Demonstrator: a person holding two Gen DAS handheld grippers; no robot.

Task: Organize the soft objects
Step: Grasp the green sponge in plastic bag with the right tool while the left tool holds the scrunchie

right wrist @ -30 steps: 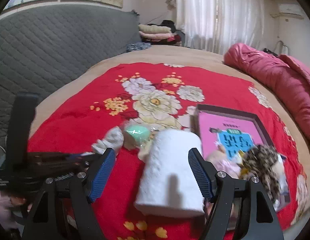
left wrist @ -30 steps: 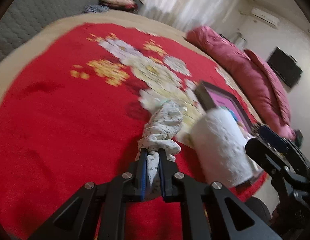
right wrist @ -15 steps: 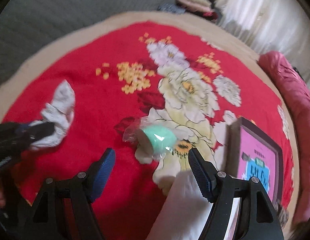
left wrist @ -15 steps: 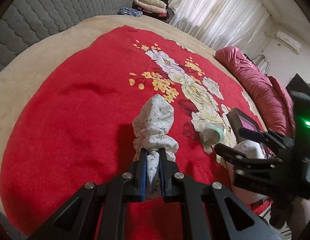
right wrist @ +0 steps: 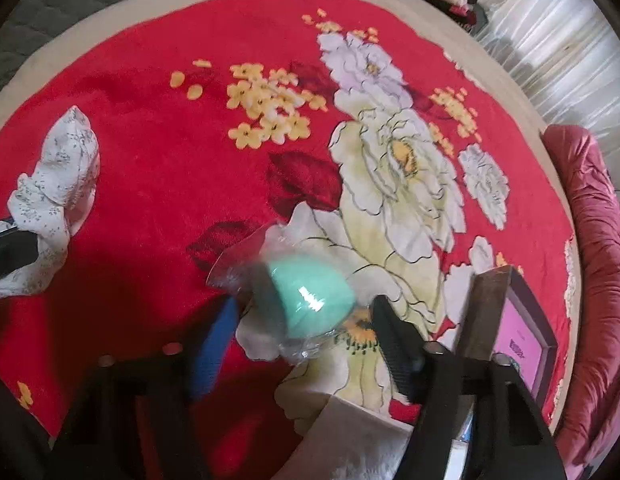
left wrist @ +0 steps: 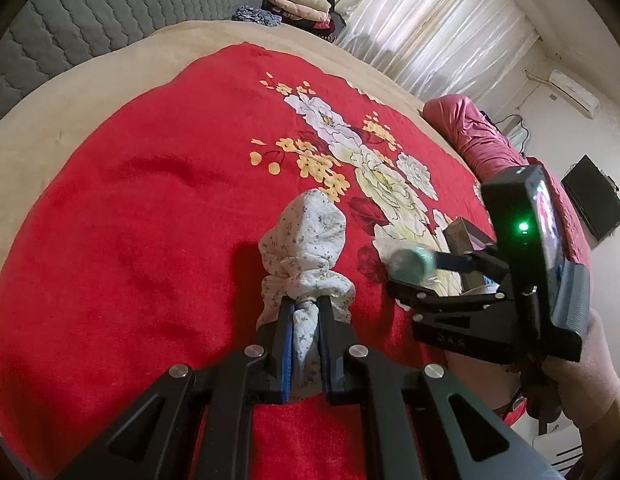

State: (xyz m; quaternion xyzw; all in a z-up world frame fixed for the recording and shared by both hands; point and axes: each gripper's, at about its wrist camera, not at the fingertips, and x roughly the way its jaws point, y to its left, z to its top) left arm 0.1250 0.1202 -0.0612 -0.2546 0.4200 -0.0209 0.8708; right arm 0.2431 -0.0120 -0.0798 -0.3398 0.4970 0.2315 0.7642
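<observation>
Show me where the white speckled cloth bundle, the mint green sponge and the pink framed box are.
White speckled cloth bundle (left wrist: 306, 232): left wrist view, bulging upper part.
Mint green sponge (right wrist: 310, 296): right wrist view, rounded face.
Pink framed box (right wrist: 520, 342): right wrist view, pink panel.

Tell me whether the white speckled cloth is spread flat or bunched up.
Bunched up. The white speckled cloth is gathered into a crumpled bundle on the red floral blanket, one end pinched in the left gripper.

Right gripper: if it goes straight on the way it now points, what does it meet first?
Most likely the green sponge in clear wrapping, lying between the right gripper's open fingers on the red blanket. Motion blur makes depth uncertain.
</observation>
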